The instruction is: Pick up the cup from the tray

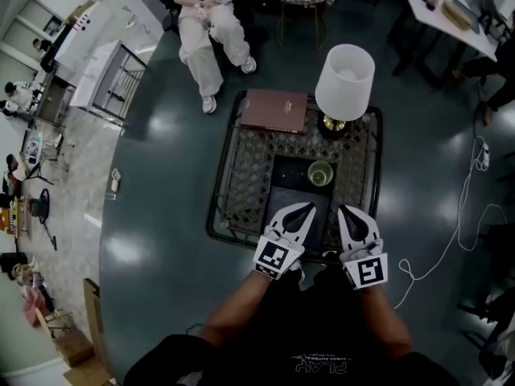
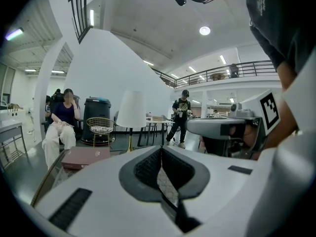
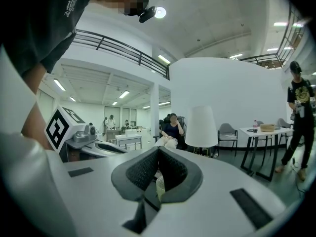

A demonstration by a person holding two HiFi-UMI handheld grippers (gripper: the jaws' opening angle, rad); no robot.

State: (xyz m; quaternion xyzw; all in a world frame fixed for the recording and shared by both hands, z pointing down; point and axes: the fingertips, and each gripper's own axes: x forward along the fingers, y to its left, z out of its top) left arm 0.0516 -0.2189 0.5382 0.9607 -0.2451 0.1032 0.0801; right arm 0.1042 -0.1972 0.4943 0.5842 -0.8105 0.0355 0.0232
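- While the left gripper (image 1: 299, 218) and the right gripper (image 1: 356, 219) are side by side at the lower edge of the worktop (image 1: 241, 185) in the head view, the cup (image 1: 320, 173) stands apart from both, a little above them in the frame.
- The cup is greenish and upright, and it sits on the dark tray (image 1: 288, 171) in the middle of the worktop.
- In the left gripper view the jaws of the left gripper (image 2: 161, 149) are clenched tip to tip, with nothing grasped.
- In the right gripper view the jaws of the right gripper (image 3: 158, 149) also meet at the tips and grasp nothing.
- A lamp (image 1: 344, 81) with a white shade is above the cup, at the upper right of the worktop.
- A brown book (image 1: 275, 109) lies just left of the lamp.
- A seated person (image 1: 211, 34) is at the upper left, beyond the worktop.
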